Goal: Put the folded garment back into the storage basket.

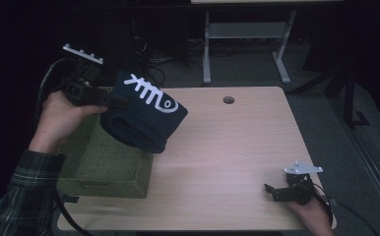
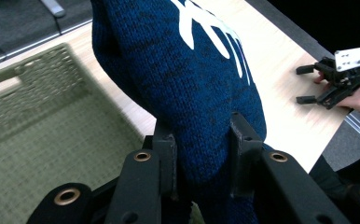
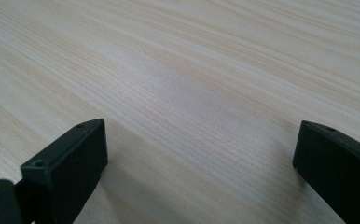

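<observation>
Black jaws rising from the bottom of the left gripper view pinch a fold of a dark blue knitted garment (image 2: 187, 93) with a white fish-skeleton design, their pads pressed into the wool on both sides, so the left gripper (image 2: 201, 149) is partly closed with a firm hold on it. Seen from the high view, that left gripper (image 1: 110, 100) sits at the upper left of the frame and carries the knit (image 1: 146, 110) in the air, hanging over the right-hand edge of the green woven basket (image 1: 104, 162) and the table (image 1: 227, 147) beside it. What matters most is that the bundle lies straight out ahead of these jaws, its long axis running away from them toward the frame's centre, with the basket's open mouth below and to the left of it; I judge a placement would need the cloth brought back leftward and down. At the lower right the right gripper (image 1: 282, 191) rests on the bare wood, well apart from the garment, and the right gripper view shows its jaws standing wide open with nothing between them
</observation>
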### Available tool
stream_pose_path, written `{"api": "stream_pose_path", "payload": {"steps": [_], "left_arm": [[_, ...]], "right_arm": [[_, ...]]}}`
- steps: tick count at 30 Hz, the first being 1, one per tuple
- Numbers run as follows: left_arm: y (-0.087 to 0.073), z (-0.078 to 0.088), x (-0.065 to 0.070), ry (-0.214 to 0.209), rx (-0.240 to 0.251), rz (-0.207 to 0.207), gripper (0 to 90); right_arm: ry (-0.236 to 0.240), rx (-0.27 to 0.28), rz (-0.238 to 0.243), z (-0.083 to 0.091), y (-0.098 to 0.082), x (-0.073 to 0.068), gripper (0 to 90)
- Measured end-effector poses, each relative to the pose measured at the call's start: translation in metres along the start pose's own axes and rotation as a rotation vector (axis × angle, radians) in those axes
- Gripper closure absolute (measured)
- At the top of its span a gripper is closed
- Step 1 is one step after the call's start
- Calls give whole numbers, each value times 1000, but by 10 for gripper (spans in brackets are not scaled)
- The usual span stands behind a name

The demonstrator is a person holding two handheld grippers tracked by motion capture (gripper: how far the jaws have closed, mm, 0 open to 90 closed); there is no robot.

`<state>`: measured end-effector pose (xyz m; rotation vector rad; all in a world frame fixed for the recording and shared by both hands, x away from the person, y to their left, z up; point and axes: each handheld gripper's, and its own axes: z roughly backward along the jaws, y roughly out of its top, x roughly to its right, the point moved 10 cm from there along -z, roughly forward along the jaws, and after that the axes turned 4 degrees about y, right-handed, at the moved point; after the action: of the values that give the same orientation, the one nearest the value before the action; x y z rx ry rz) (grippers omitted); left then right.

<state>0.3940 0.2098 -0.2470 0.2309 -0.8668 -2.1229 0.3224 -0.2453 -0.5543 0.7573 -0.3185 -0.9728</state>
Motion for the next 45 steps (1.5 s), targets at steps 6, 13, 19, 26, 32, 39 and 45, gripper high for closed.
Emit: {"api": "stream_pose_path", "payload": {"steps": [6,13,19,26,32,39,45], "left_arm": [[-15,13,-21,26,14,51,693],[-34,26,-41,63,28,98,694],[-53,27,-54,66,26,146,694],[-75,21,-69,57,24,201,694],[-95,9,-85,52,10,262,694],[-113,-2,-96,52,-14,299,693],[-120,-14,-95,34,-31,309,694]], "right_arm": [[0,0,0,0,0,0,26],[0,0,0,0,0,0,27],[0,0,-1,0,0,0,27],[0,-2,-1,0,0,0,27],[0,-1,0,0,0,0,27],[-1,-2,0,0,0,0,27],[-1,-2,0,0,0,0,27]]}}
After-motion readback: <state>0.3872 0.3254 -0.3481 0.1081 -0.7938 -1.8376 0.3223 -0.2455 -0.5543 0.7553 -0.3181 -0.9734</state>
